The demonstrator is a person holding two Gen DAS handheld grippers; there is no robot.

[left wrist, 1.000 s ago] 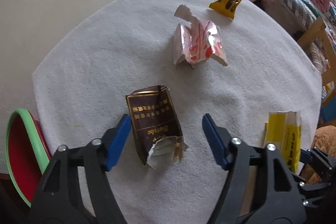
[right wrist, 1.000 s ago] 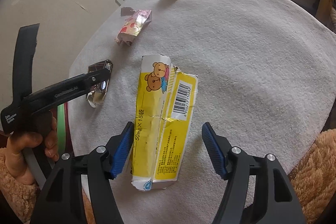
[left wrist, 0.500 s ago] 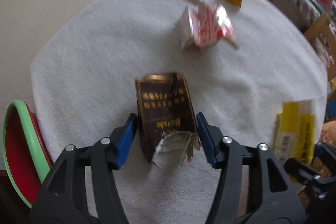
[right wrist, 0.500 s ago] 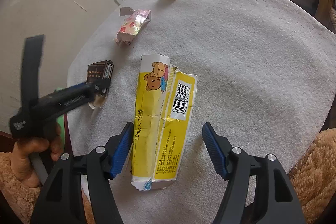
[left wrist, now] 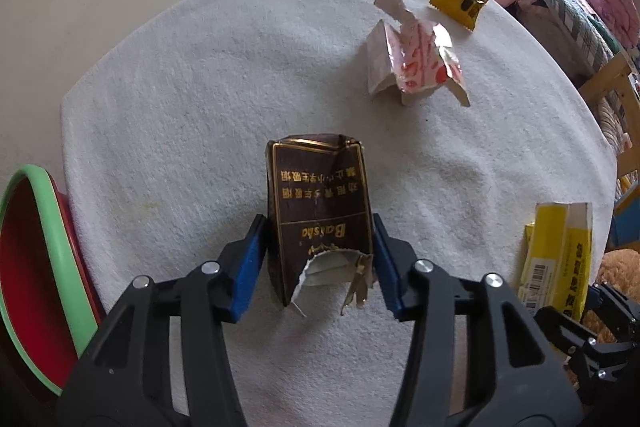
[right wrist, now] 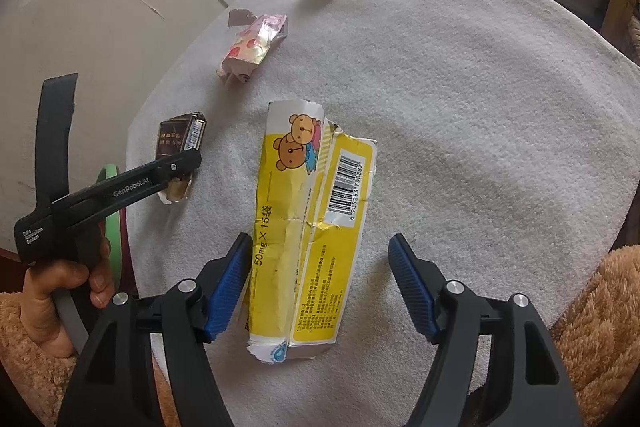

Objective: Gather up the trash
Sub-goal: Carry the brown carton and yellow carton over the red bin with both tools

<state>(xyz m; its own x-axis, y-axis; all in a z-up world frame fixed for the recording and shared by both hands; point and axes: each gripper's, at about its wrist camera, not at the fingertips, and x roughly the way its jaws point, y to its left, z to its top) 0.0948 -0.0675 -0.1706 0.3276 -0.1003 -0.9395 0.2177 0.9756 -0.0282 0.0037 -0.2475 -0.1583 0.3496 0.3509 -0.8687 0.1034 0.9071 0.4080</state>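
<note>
Left gripper [left wrist: 319, 259] has closed in since a second ago: its blue pads now sit against both sides of the brown pack [left wrist: 320, 215], clamped on it, though whether it's lifted off the cloth [left wrist: 200, 107] is hard to tell. Right gripper [right wrist: 320, 287] unchanged, jaws wide, straddling the near end of the yellow box [right wrist: 308, 239], left pad just beside it. Pink wrapper [left wrist: 412, 67] and gold wrapper [left wrist: 460, 5] lie further out. Red basin [left wrist: 36, 259] at the cloth's left edge

White-clothed table [right wrist: 480, 107]: brown box [left wrist: 320, 211], yellow box [right wrist: 308, 227], two wrappers [right wrist: 256, 43].
</note>
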